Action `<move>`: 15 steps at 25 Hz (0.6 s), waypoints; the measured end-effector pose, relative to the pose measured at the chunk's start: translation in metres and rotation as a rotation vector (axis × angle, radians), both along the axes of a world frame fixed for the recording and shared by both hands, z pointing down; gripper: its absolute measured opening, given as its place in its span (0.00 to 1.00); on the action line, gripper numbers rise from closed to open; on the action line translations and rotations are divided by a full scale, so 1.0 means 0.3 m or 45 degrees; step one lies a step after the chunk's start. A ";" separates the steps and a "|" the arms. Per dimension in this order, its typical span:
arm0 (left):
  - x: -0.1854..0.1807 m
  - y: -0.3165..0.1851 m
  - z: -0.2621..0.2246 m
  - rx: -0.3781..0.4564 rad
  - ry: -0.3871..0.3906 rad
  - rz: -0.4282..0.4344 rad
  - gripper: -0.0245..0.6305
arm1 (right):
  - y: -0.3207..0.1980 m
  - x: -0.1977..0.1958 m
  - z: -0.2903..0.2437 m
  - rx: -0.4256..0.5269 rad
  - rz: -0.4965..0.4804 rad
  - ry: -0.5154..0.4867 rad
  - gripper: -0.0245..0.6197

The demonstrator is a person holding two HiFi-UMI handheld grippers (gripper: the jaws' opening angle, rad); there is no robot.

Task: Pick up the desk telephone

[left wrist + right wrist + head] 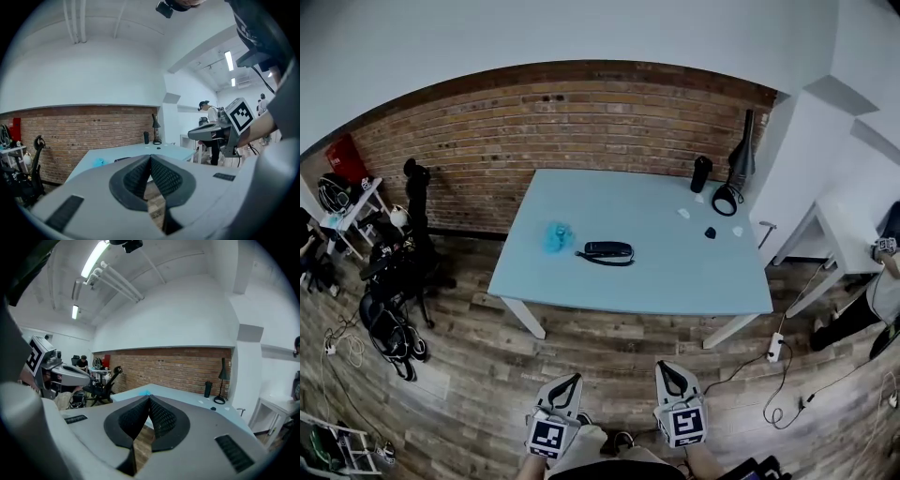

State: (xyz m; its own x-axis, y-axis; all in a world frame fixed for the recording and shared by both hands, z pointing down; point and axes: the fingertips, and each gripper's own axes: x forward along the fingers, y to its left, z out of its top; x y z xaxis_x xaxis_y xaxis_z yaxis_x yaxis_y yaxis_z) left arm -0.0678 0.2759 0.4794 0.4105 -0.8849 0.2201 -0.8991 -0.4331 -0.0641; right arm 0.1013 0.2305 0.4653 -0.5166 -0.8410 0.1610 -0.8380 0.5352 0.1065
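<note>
The desk telephone (pixel 608 250) lies flat near the middle of the bench (pixel 675 291), well away from both claws. The left claw (pixel 150 158) and the right claw (pixel 149 399) are each closed tight with nothing inside. A claw that comes in closed may just push the phone away. Its cord (pixel 591 258) could drag, or the blue thing (pixel 557 236) beside it could get bumped. I can read no words anywhere.

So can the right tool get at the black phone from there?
Probably not yet: the right tool is shut and over the floor, short of the table where the phone lies. Nothing stands between.
</note>
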 end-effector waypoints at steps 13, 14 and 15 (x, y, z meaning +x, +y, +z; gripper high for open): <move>-0.144 -0.223 -0.014 0.001 0.037 0.110 0.07 | -0.145 -0.345 -0.095 0.004 -0.066 0.070 0.08; -0.155 -0.234 -0.002 -0.003 0.040 0.104 0.07 | -0.152 -0.350 -0.080 -0.010 -0.068 0.079 0.08; -0.163 -0.244 0.010 -0.011 0.048 0.098 0.07 | -0.162 -0.349 -0.068 -0.018 -0.069 0.088 0.08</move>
